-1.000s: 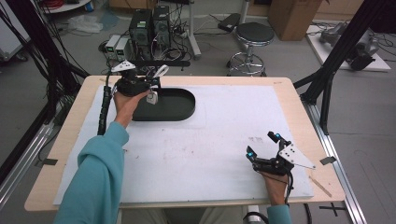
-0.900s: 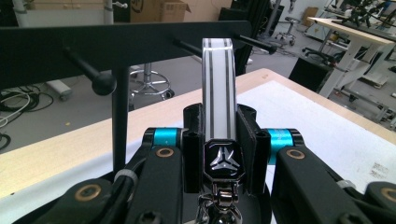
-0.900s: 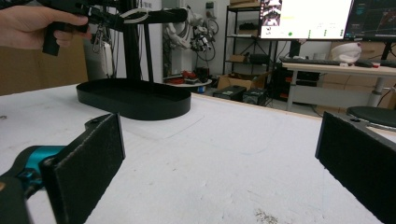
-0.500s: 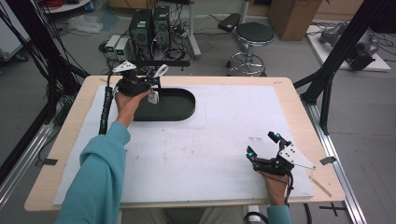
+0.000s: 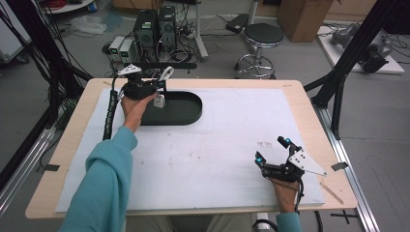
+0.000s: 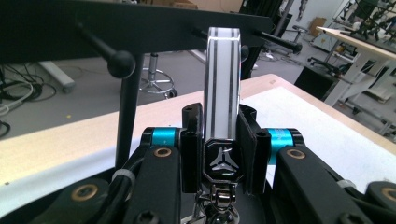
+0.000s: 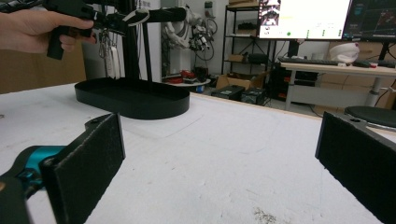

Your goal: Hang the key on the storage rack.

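Observation:
A black stand with an oval tray base (image 5: 186, 110) and a pegged crossbar (image 6: 140, 23) sits at the table's far left. My left gripper (image 5: 155, 91) is held up at that crossbar, shut on a white strap with black stripes (image 6: 223, 79), whose upper end reaches the bar between two pegs. A black clasp with a silver emblem (image 6: 222, 161) and a metal ring hang below the jaws. A white tag (image 5: 160, 100) dangles under the gripper over the tray. My right gripper (image 5: 271, 150) rests on the white mat at the near right, open, nothing between its pads (image 7: 91, 154).
A white mat (image 5: 217, 145) covers most of the wooden table (image 5: 300, 96). Past the far edge are computer boxes (image 5: 154, 26), cables and a stool (image 5: 263, 36). Black frame posts (image 5: 338, 82) stand at the table's right side.

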`<action>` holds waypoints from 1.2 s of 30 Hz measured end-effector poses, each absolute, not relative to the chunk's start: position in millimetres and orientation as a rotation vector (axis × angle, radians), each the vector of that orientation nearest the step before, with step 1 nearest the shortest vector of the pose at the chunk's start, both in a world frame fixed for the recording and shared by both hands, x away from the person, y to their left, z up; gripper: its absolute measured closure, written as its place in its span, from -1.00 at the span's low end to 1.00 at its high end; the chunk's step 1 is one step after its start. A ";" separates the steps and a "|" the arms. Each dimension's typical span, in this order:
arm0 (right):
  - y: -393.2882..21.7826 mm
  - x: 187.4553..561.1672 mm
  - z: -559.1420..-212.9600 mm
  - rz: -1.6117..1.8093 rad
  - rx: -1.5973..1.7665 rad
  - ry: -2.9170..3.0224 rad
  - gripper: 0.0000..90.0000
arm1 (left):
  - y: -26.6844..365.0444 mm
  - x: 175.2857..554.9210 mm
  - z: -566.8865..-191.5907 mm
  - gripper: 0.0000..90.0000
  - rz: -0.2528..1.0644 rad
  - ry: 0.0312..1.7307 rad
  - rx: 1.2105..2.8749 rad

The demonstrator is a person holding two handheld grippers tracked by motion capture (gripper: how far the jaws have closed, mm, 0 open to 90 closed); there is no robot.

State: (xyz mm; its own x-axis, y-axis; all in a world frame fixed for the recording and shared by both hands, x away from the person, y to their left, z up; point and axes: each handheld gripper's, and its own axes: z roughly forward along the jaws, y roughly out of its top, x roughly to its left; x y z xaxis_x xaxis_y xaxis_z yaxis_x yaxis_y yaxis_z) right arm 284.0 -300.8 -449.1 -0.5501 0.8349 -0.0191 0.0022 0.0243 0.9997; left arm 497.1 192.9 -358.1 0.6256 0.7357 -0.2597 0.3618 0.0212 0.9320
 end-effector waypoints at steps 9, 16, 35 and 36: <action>-301.0 283.7 -449.2 1.601 0.866 1.643 -0.98 | 188.4 496.9 -361.7 0.59 0.399 0.971 1.637; -301.1 284.0 -449.2 1.606 0.867 1.641 -0.98 | 186.1 496.8 -362.8 0.55 0.438 0.992 1.671; -301.3 283.7 -449.1 1.607 0.867 1.641 -0.98 | 177.1 489.9 -365.7 0.10 0.508 0.939 1.768; -301.2 283.7 -449.1 1.605 0.865 1.640 -0.98 | 176.8 487.0 -365.0 0.02 0.512 0.914 1.767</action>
